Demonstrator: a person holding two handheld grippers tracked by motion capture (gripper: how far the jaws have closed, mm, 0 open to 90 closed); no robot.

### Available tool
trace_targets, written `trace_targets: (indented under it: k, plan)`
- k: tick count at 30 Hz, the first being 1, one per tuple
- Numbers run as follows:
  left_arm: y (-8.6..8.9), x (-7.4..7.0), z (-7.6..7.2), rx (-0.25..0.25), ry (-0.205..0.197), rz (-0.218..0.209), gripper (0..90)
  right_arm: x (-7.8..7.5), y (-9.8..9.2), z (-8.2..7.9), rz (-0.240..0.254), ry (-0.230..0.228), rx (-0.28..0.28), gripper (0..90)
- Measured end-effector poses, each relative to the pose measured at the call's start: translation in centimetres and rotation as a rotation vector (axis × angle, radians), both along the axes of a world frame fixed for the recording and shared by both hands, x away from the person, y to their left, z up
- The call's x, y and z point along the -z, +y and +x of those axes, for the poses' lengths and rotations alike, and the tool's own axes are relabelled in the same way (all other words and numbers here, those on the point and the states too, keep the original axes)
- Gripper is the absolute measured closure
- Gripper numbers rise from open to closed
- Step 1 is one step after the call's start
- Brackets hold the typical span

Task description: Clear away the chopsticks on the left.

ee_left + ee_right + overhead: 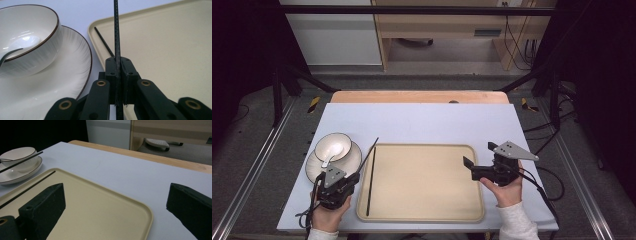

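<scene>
The work surface is a pale blue-white table top (422, 120) on a wooden bench, with dark framing at the left and right edges of the high view and cabinets across the top.

A beige tray (422, 210) occupies the lower centre of that view. One black chopstick (370, 185) already lies inside the tray, along its left wall. Your left gripper (351, 178), at the lower left, is clamped on the second chopstick (368, 156), which slants up and to the right over the tray's left rim; in the left gripper view the jaws are pressed tight on that stick (116, 37), which runs straight up the centre of the frame.

A white bowl (333, 146) with a spoon (328, 161) in it sits on a plate (354, 161) in the left part of the high view, just beside the tray. None of these has been placed in the tray.

Your right gripper (477, 161) hovers at the tray's right rim, jaws wide and empty.

Assessment: roughly a quarter complete. One chopstick is placed and the second is in transit; if the tray is to take the full setting, the bowl, spoon and plate remain.
</scene>
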State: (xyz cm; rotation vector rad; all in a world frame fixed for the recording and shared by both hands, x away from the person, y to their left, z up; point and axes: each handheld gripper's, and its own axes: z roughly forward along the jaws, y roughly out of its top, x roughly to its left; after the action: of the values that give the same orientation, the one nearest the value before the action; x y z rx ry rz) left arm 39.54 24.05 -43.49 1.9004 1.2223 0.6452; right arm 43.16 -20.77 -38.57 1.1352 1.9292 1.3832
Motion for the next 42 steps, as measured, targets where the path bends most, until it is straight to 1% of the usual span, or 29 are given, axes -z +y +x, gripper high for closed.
trace_targets:
  k: [3,6,10,13,15,17,20,21,23,26,27,28,29,31,33,35,36,37,40,42]
  plan:
    - [-0.5,-0.2,-0.3,-0.001,-0.009,0.001,84.9,0.0,0.0,0.0,0.001,0.0,0.002,2.4]
    - [-1.0,-0.5,-0.5,-0.012,-0.024,-0.004,84.9,0.0,0.0,0.0,0.001,0.0,0.001,2.4]
    - [-1.8,-0.9,-0.6,-0.034,-0.034,-0.023,84.9,-0.1,-0.1,0.0,0.002,-0.001,0.004,2.4]
    - [-2.4,-1.2,-0.5,-0.046,-0.038,-0.023,84.9,-0.1,-0.1,-0.1,0.007,0.002,0.002,2.4]
    - [-2.8,-1.3,-0.4,-0.054,-0.041,-0.037,84.9,-0.1,-0.1,-0.1,0.006,-0.002,0.001,2.4]
    - [-3.2,-1.3,-0.2,-0.054,-0.043,-0.041,84.9,-0.2,-0.1,-0.1,0.008,-0.003,0.0,2.4]
    - [-3.8,-1.2,0.0,-0.067,-0.048,-0.031,84.9,-0.2,-0.2,-0.1,0.013,-0.005,-0.001,2.4]
    - [-3.9,-1.2,0.1,-0.07,-0.048,-0.046,84.8,-0.2,-0.2,-0.1,0.013,-0.006,-0.002,2.4]
    - [-4.2,-1.2,0.2,-0.079,-0.049,-0.059,84.9,-0.2,-0.1,-0.1,0.021,-0.002,-0.003,2.4]
    - [-4.7,-1.5,0.3,-0.101,-0.066,-0.07,84.9,-0.2,-0.1,-0.1,0.018,-0.004,-0.005,2.4]
    - [-4.8,-1.5,0.3,-0.104,-0.067,-0.09,84.8,-0.3,-0.1,-0.1,0.02,-0.002,-0.006,2.4]
    - [-4.9,-1.5,0.3,-0.11,-0.074,-0.098,84.9,-0.3,-0.2,-0.2,0.018,-0.005,-0.007,2.4]
    - [-5.0,-1.5,0.3,-0.118,-0.08,-0.101,84.8,-0.3,-0.2,-0.2,0.019,-0.003,-0.007,2.4]
    - [-5.3,-1.3,0.2,-0.119,-0.084,-0.11,84.9,-0.3,-0.2,-0.2,0.021,-0.003,-0.006,2.5]
    - [-5.5,-1.1,0.0,-0.135,-0.091,-0.116,84.8,-0.3,-0.2,-0.2,0.018,-0.003,-0.007,2.5]
    - [-5.6,-0.7,-0.2,-0.144,-0.09,-0.136,84.9,-0.3,-0.2,-0.1,0.018,-0.002,-0.006,2.5]
    - [-5.8,-0.5,-0.3,-0.153,-0.093,-0.139,84.8,-0.2,-0.1,-0.1,0.016,-0.001,-0.008,2.5]
    - [-5.9,-0.2,-0.4,-0.159,-0.091,-0.134,84.9,-0.2,-0.1,-0.1,0.013,-0.001,-0.008,2.5]
    - [-6.3,0.5,-0.5,-0.168,-0.083,-0.153,84.9,-0.1,0.0,0.0,0.011,0.002,-0.012,2.5]
    - [-6.5,0.9,-0.6,-0.172,-0.079,-0.154,84.9,0.0,0.1,0.0,0.011,0.004,-0.012,2.5]
